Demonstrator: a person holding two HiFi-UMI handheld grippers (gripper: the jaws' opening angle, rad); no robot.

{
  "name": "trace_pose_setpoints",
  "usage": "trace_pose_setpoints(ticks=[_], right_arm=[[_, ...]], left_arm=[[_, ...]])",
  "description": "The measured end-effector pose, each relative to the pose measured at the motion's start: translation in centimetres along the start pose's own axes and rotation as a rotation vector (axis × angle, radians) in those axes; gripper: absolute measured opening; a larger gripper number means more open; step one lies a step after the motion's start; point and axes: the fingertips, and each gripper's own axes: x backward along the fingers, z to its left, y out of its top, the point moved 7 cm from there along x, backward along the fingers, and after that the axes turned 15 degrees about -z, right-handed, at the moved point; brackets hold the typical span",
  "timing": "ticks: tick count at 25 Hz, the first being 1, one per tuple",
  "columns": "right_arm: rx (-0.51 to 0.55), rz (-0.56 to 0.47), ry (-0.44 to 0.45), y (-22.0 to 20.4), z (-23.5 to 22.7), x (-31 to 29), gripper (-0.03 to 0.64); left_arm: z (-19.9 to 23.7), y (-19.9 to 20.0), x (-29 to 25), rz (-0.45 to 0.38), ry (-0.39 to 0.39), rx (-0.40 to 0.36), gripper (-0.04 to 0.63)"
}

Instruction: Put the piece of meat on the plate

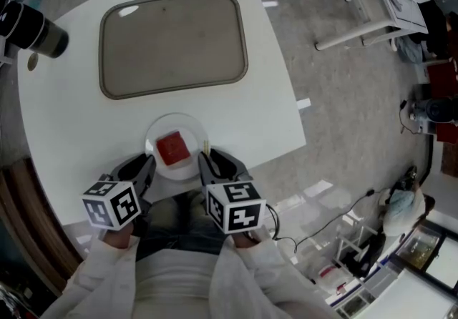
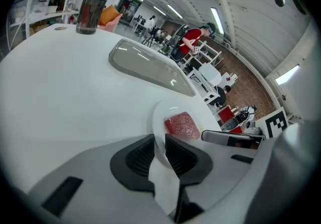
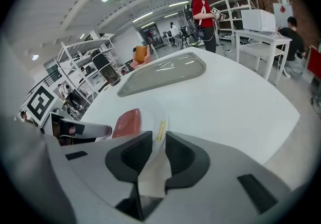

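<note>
A red, square piece of meat lies in the middle of a small white plate near the table's front edge. My left gripper is at the plate's left rim and my right gripper at its right rim. In the left gripper view the jaws pinch the plate's rim, with the meat just beyond. In the right gripper view the jaws hold the opposite rim, which carries a small yellow label, and the meat lies to the left.
A large grey tray lies further back on the white round table. A dark cylindrical bottle stands at the far left edge. White racks and cables crowd the floor to the right. A person in red stands beyond the table.
</note>
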Motion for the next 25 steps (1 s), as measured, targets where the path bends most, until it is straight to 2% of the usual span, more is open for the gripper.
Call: trace_pose_setpoints(ticks=[25], right_arm=[[-0.043,-0.022,-0.018,0.2,3.7,0.5,0.092]], left_arm=[[1.2,2.7,3.1,-0.073,-0.042,-0.033,0.073]])
